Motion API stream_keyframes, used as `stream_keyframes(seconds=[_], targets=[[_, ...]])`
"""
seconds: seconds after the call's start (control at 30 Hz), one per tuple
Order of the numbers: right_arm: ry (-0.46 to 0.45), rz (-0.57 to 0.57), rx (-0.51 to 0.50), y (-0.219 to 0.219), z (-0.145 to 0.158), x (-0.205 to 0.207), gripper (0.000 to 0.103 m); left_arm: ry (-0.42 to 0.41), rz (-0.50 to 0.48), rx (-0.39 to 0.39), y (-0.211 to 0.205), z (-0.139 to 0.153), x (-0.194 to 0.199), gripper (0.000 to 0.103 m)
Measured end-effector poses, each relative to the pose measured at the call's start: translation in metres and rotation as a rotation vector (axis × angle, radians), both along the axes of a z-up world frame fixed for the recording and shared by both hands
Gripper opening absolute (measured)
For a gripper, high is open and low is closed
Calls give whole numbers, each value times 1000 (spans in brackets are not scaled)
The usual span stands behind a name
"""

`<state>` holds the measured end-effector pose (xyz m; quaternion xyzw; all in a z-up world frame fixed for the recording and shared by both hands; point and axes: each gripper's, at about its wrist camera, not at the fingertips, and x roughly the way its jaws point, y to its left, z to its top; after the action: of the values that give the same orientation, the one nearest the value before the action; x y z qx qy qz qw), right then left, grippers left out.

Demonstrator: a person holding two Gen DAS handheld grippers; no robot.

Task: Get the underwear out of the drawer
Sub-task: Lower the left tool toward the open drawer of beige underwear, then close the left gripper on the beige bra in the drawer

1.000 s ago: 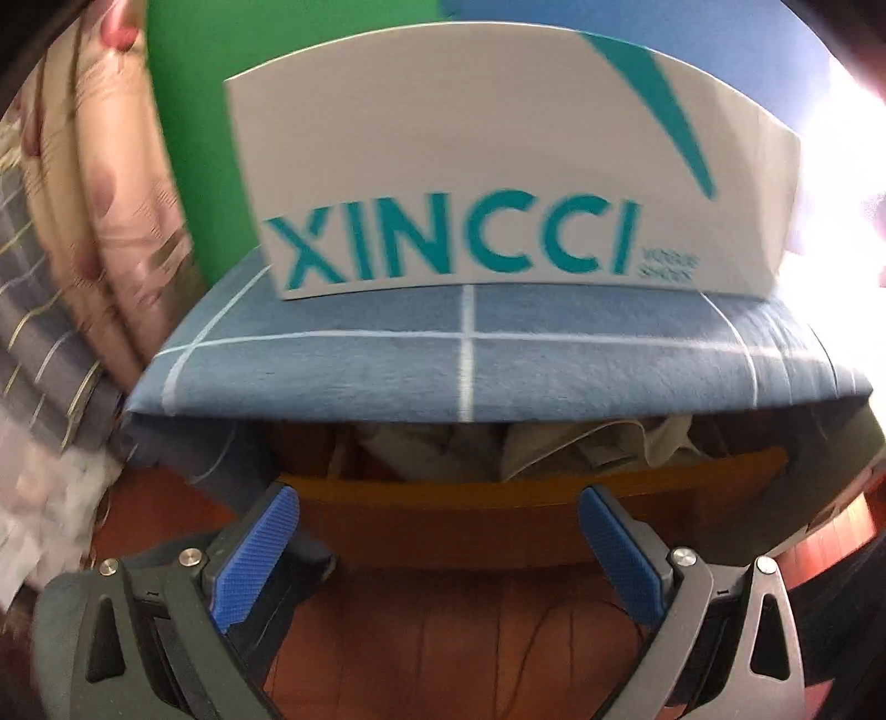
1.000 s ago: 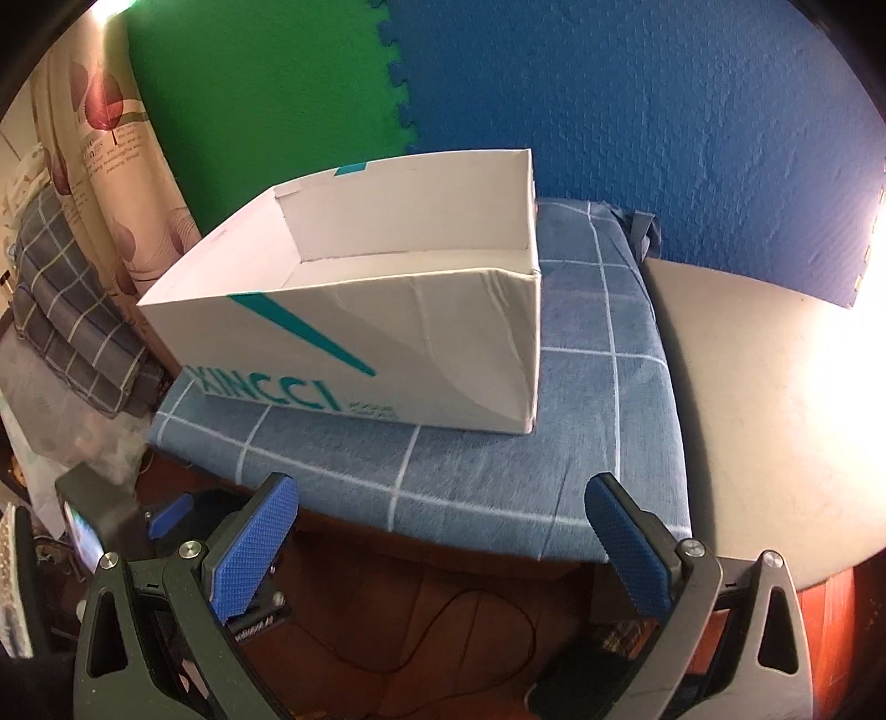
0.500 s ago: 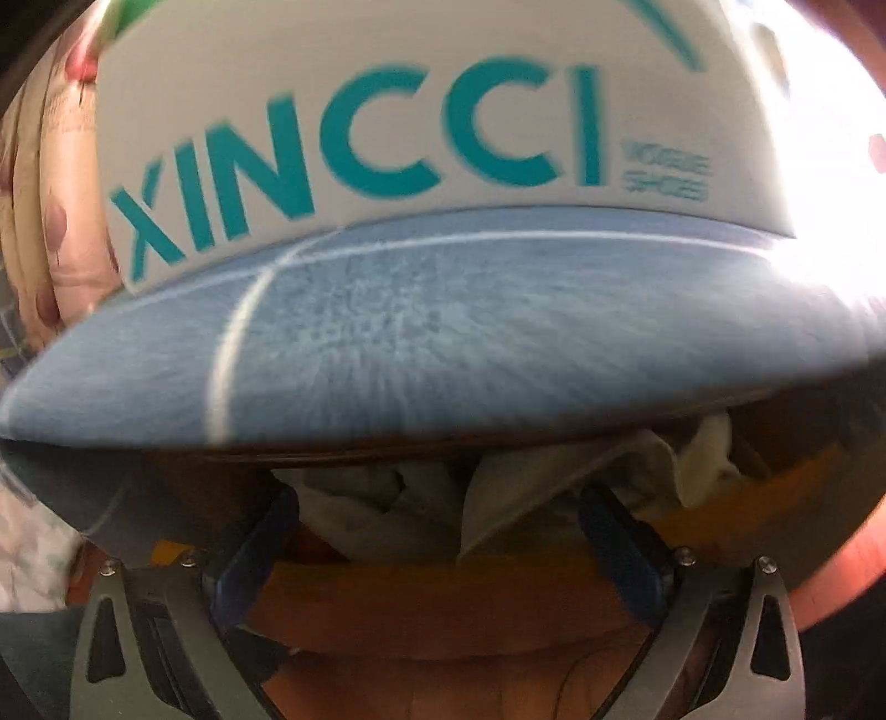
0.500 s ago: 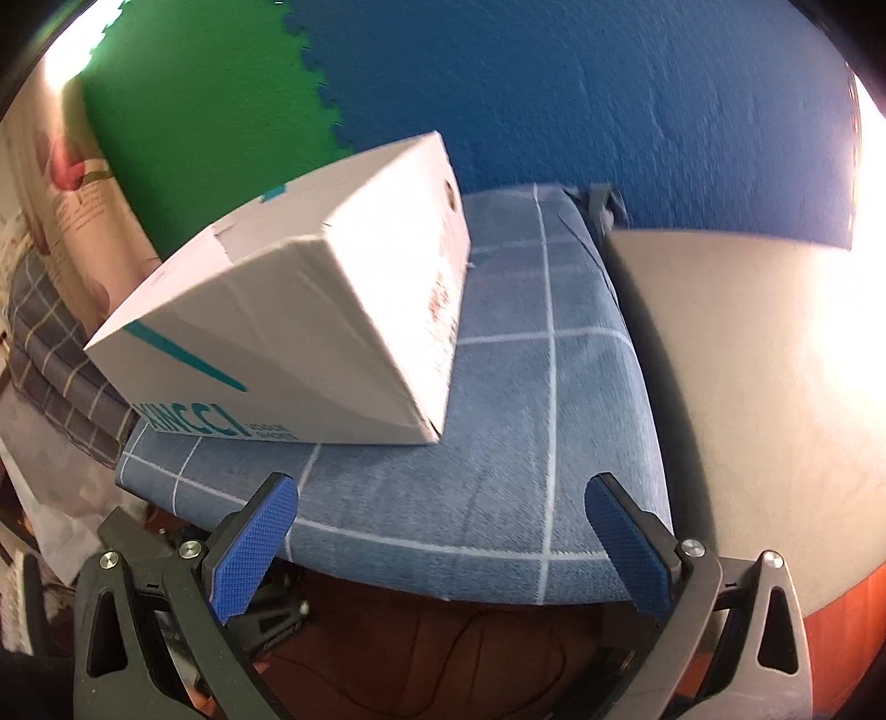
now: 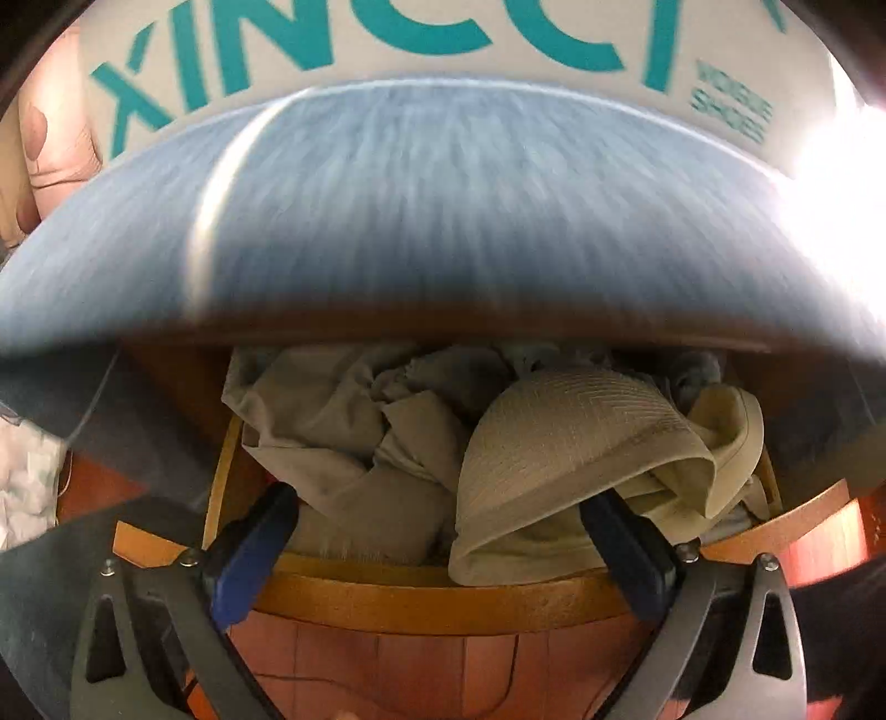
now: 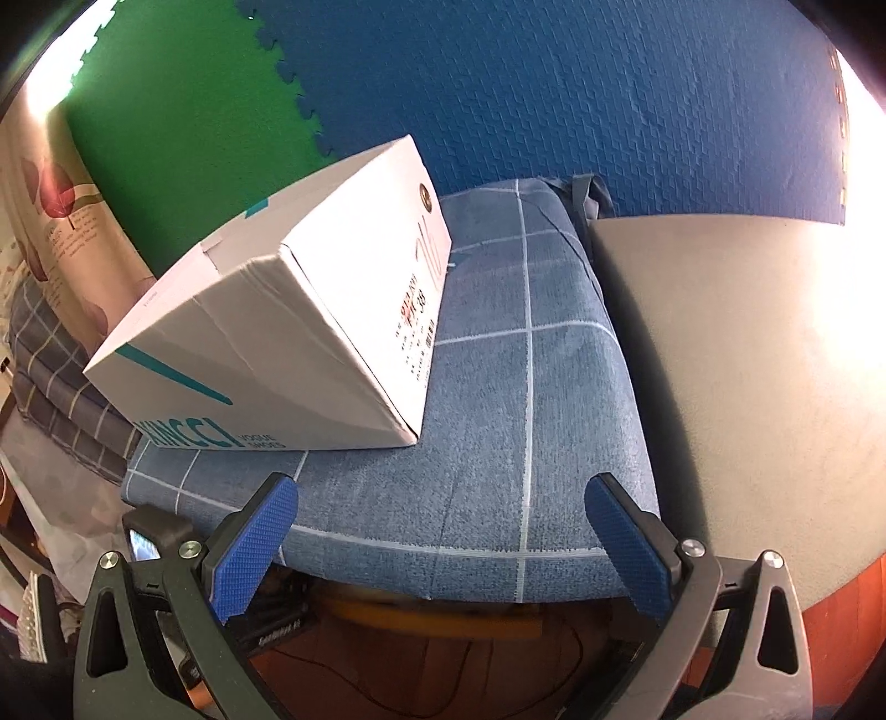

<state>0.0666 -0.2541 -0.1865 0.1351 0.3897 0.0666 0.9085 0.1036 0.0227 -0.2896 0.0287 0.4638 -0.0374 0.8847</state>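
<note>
In the left wrist view, an open wooden drawer (image 5: 432, 598) under a blue checked cushion (image 5: 421, 221) holds crumpled beige underwear (image 5: 576, 454) and greyish cloth (image 5: 332, 432). My left gripper (image 5: 437, 531) is open, its blue fingertips reaching over the drawer's front rim on either side of the beige pile. My right gripper (image 6: 440, 540) is open and empty, hovering at the cushion's front edge (image 6: 470, 548). The left gripper's body (image 6: 149, 531) shows low at the left in the right wrist view.
A white XINCCI shoe box (image 6: 288, 343) sits on the cushion, also in the left wrist view (image 5: 387, 50). A grey tabletop (image 6: 747, 376) lies to the right. Green and blue foam mats (image 6: 554, 94) back the scene. Folded checked fabric (image 6: 50, 382) is stacked at left.
My left gripper has moved forward and down into the open drawer, so the underwear now fills the view between its fingers. My right gripper has shifted rightwards and lower around the box.
</note>
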Motion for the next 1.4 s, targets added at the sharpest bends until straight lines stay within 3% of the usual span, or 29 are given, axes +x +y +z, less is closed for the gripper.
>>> stream_keyframes(seconds=[0.7, 0.77, 0.93, 1.07, 1.13, 1.27, 1.33, 1.4], targets=[[25, -32, -53, -7, -8, -9, 103, 161, -12, 7, 13, -17, 8, 103], [23, -26, -68, -4, -8, -10, 103, 170, -13, 8, -7, -8, 7, 103], [17, -12, -94, 2, -7, -11, 103, 187, -20, -3, -6, -6, 10, 103], [32, -2, -94, 5, -11, -9, 103, 235, -49, -8, -9, -7, 25, 103], [40, 3, -94, 6, -13, -8, 103, 185, -106, 56, -22, -8, 34, 103], [46, 5, -92, 7, -15, -8, 103, 160, -218, 40, -46, -10, 44, 103], [57, 10, -84, 6, -17, -7, 103, 199, -183, 18, -50, -16, 54, 103], [66, 10, -78, 6, -19, -6, 103, 244, -125, 45, -51, -26, 65, 103]])
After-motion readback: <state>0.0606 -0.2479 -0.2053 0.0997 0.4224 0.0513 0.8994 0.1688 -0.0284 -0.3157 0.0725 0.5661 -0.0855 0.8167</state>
